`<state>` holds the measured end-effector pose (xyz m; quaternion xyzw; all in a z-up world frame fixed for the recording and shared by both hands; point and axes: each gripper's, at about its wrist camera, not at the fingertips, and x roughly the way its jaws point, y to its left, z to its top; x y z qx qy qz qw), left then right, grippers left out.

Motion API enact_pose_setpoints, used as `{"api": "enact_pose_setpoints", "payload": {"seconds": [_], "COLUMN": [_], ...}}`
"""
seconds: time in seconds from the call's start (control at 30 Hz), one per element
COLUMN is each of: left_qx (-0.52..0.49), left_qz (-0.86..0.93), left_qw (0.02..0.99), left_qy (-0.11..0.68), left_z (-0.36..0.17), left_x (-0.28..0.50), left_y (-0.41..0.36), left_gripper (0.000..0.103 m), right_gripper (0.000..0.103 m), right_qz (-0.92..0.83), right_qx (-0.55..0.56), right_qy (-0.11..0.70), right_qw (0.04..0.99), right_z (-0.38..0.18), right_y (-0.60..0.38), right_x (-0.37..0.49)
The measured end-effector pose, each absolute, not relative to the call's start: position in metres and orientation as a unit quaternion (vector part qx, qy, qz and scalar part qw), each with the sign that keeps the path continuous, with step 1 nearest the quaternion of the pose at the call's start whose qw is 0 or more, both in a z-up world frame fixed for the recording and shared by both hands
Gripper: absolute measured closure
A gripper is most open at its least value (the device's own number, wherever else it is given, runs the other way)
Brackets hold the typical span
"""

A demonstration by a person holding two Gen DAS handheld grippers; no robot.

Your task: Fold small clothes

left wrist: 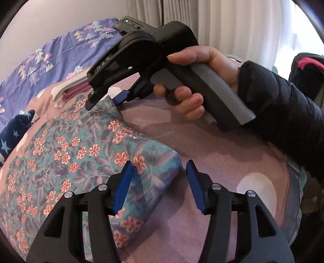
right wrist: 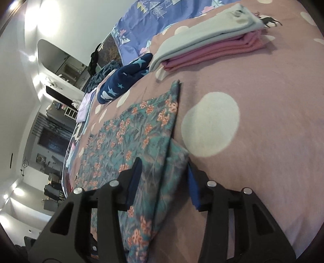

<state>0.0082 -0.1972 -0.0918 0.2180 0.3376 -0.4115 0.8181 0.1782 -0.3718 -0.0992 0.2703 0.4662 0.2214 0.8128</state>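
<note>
A teal floral garment (left wrist: 81, 153) lies flat on the mauve dotted bedcover (left wrist: 212, 151). My left gripper (left wrist: 160, 186) is open, its blue pads either side of the garment's near corner. In the left wrist view my right gripper (left wrist: 105, 101) sits at the garment's far corner. In the right wrist view the right gripper (right wrist: 164, 182) is open with the garment (right wrist: 137, 137) edge lying between its pads.
A stack of folded clothes, grey on pink (right wrist: 212, 42), lies on the bedcover (right wrist: 263, 121) beyond the garment. A navy star-print item (right wrist: 125, 79) lies beside it. A blue patterned sheet (right wrist: 154, 18) covers the far part.
</note>
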Motion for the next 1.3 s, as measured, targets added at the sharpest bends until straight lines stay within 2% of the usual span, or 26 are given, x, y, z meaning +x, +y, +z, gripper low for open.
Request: {"api": "enact_pose_setpoints", "payload": {"seconds": [0.07,0.13,0.17,0.2,0.23,0.27,0.4,0.53,0.67,0.77,0.83,0.9,1.03,1.23,1.27,1.3], "left_qx": [0.211,0.201,0.196,0.188,0.177,0.167,0.123,0.12,0.139,0.157,0.155,0.155,0.155,0.159,0.16,0.16], "left_qz": [-0.404,-0.403,-0.405,-0.412,-0.42,-0.422,-0.459,-0.473,-0.469,-0.462,-0.466,-0.468,-0.471,-0.472,-0.471,-0.471], "left_qw": [0.822,0.823,0.824,0.821,0.817,0.82,0.816,0.804,0.789,0.791,0.79,0.787,0.785,0.779,0.779,0.779], "left_qy": [0.341,0.345,0.345,0.347,0.353,0.35,0.328,0.34,0.372,0.369,0.368,0.37,0.371,0.381,0.381,0.381], "left_z": [-0.092,-0.091,-0.09,-0.09,-0.088,-0.085,-0.064,-0.066,-0.095,-0.1,-0.098,-0.098,-0.098,-0.104,-0.104,-0.105], "left_x": [0.01,0.013,0.014,0.015,0.016,0.016,0.011,0.01,0.008,0.005,0.005,0.007,0.007,0.013,0.013,0.013], "left_y": [-0.2,-0.198,-0.195,-0.194,-0.193,-0.19,-0.179,-0.18,-0.191,-0.196,-0.196,-0.196,-0.197,-0.201,-0.202,-0.203], "left_gripper": [0.048,0.052,0.068,0.079,0.094,0.095,0.096,0.096,0.096,0.095,0.095,0.095,0.095,0.094,0.094,0.094], "right_gripper": [0.059,0.067,0.082,0.093,0.095,0.098,0.099,0.099,0.1,0.101,0.096,0.076,0.069,0.051,0.051,0.068], "right_qz": [0.227,0.223,0.216,0.209,0.216,0.218,0.244,0.239,0.156,0.174,0.193,0.202,0.229,0.201,0.191,0.181], "right_qx": [0.267,0.257,0.253,0.253,0.272,0.281,0.297,0.243,0.229,0.318,0.35,0.357,0.342,0.255,0.248,0.24], "right_qy": [0.463,0.457,0.455,0.452,0.445,0.439,0.389,0.361,0.405,0.426,0.406,0.39,0.408,0.444,0.442,0.44], "right_qw": [0.814,0.822,0.826,0.829,0.825,0.825,0.837,0.868,0.871,0.829,0.822,0.824,0.815,0.835,0.841,0.846], "right_z": [-0.1,-0.1,-0.101,-0.102,-0.104,-0.104,-0.076,-0.048,-0.087,-0.118,-0.111,-0.106,-0.104,-0.094,-0.092,-0.091], "right_y": [-0.37,-0.369,-0.369,-0.371,-0.375,-0.378,-0.379,-0.369,-0.379,-0.404,-0.415,-0.419,-0.408,-0.365,-0.361,-0.358], "right_x": [0.181,0.179,0.178,0.177,0.177,0.177,0.166,0.151,0.17,0.18,0.177,0.173,0.175,0.206,0.214,0.221]}}
